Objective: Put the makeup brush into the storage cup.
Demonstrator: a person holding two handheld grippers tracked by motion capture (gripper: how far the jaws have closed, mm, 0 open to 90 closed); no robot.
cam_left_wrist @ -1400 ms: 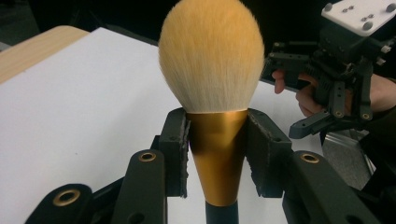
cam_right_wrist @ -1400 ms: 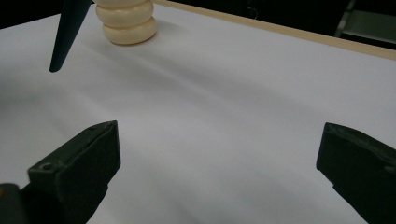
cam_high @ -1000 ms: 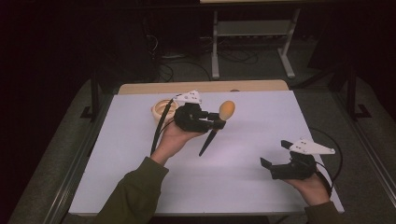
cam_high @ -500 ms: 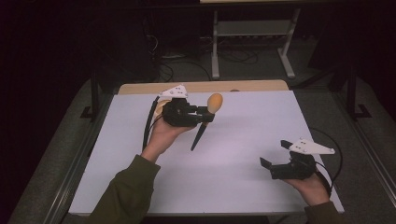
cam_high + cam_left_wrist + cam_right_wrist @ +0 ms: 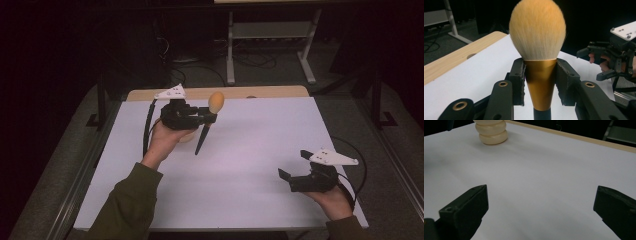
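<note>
My left gripper (image 5: pixel 206 119) is shut on a makeup brush (image 5: pixel 216 102) with an orange tuft, a gold ferrule and a black handle that hangs down toward the table. In the left gripper view both pads (image 5: pixel 518 80) press on the gold ferrule of the brush (image 5: pixel 537 30), tuft upright. A cream ribbed holder (image 5: pixel 188 136) stands on the white table (image 5: pixel 260 145), mostly hidden under the left hand, and the holder (image 5: pixel 492 131) shows in the right gripper view at the far left. My right gripper (image 5: pixel 294 164) rests open near the front right with nothing between its jaws (image 5: pixel 541 202).
A wooden strip (image 5: pixel 270 92) runs along the table's far edge. Metal rails (image 5: pixel 85 170) flank both sides. A black cable (image 5: pixel 148 125) loops from the left gripper. Beyond the table stands a grey metal frame (image 5: pixel 270 35) on the dark floor.
My left gripper has carried the brush to the left and a little farther back, raising it above the cream holder. The right gripper has stayed where it was.
</note>
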